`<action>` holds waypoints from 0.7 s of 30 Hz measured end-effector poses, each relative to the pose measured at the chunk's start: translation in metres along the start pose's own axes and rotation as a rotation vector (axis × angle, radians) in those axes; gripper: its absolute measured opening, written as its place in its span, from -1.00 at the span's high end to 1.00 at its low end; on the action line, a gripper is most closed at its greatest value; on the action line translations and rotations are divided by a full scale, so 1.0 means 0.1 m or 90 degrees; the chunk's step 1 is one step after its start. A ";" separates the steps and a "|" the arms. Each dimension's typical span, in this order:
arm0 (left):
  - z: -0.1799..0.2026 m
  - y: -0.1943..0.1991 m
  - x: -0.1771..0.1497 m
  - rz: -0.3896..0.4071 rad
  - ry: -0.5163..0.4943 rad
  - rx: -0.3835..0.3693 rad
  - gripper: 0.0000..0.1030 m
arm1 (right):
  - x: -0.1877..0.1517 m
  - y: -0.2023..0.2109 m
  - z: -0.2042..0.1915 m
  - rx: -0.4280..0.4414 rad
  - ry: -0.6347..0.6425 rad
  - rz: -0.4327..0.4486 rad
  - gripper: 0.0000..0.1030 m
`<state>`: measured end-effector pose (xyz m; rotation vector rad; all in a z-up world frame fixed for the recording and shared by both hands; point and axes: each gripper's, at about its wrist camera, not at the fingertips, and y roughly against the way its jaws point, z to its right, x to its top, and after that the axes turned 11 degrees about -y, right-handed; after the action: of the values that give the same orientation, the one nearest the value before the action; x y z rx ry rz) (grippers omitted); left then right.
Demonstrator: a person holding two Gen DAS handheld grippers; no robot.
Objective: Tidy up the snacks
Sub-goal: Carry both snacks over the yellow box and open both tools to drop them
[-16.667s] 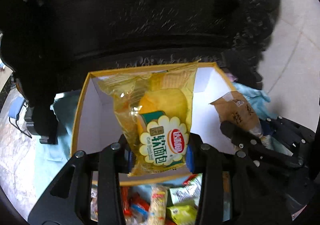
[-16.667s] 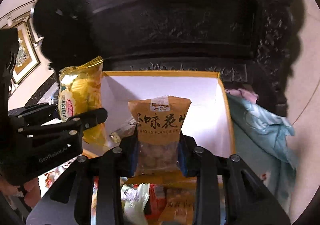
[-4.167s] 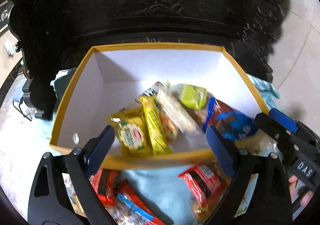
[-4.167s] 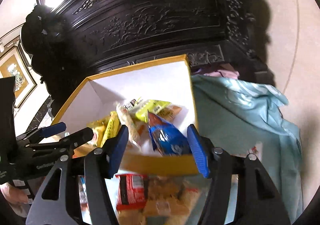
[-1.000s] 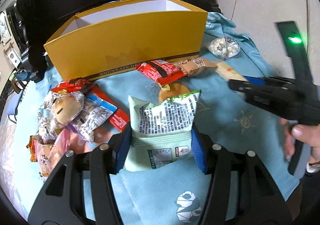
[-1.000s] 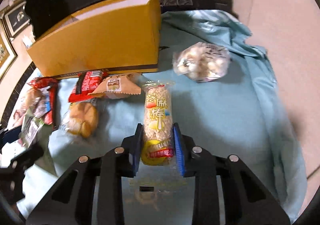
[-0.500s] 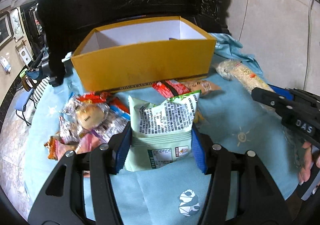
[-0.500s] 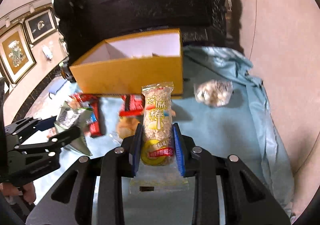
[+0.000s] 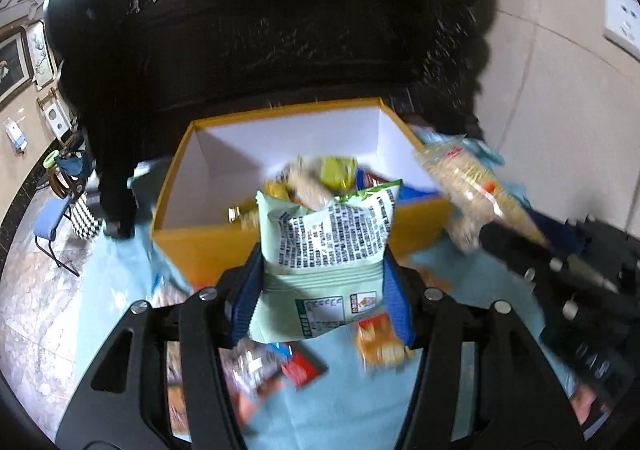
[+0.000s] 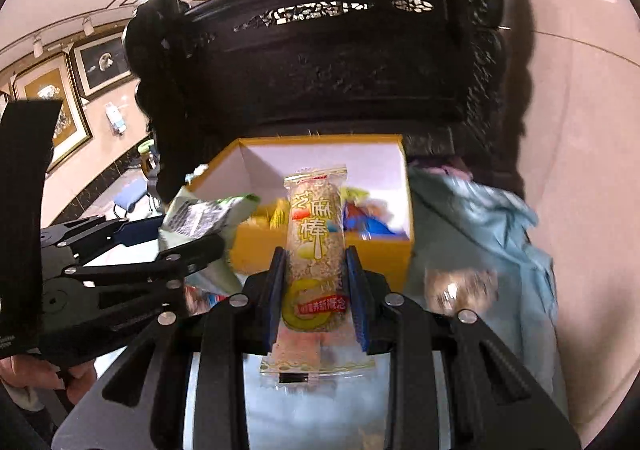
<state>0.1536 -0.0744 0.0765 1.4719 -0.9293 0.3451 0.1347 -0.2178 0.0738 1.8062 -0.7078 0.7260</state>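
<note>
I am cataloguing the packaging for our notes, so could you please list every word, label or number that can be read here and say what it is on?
"芝麻棒": large characters on the sesame stick pack in the right tongs.
Red band low on that pack: too blurred to read.
Black print block on the pale green pouch in the left tongs: too small to read.
Packs inside the yellow box: blurred.

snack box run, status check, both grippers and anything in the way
Left gripper shut on pale green packet. Right gripper shut on sesame stick. Both short of the yellow box, part filled. Nothing in the way.
</note>
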 end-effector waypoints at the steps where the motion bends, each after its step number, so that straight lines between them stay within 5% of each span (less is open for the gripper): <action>1: -0.03 -0.05 0.07 0.000 0.002 0.004 -0.08 | 0.07 -0.07 -0.02 0.000 0.001 0.000 0.42; 11: -0.33 -0.83 0.55 -0.034 0.031 0.017 -0.11 | 0.53 -0.85 0.05 -0.009 -0.014 -0.018 0.42; 17: -0.51 -1.20 0.57 -0.049 0.062 0.046 -0.75 | 0.54 -1.21 0.16 -0.020 -0.043 -0.039 0.32; 21: -0.61 -1.19 0.49 -0.046 0.086 0.036 -0.83 | 0.47 -1.13 0.17 -0.011 -0.040 -0.023 0.06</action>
<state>0.2890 -0.0485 0.0390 1.5101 -0.7616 0.4162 0.2522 -0.2051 0.0373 1.8283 -0.7179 0.6406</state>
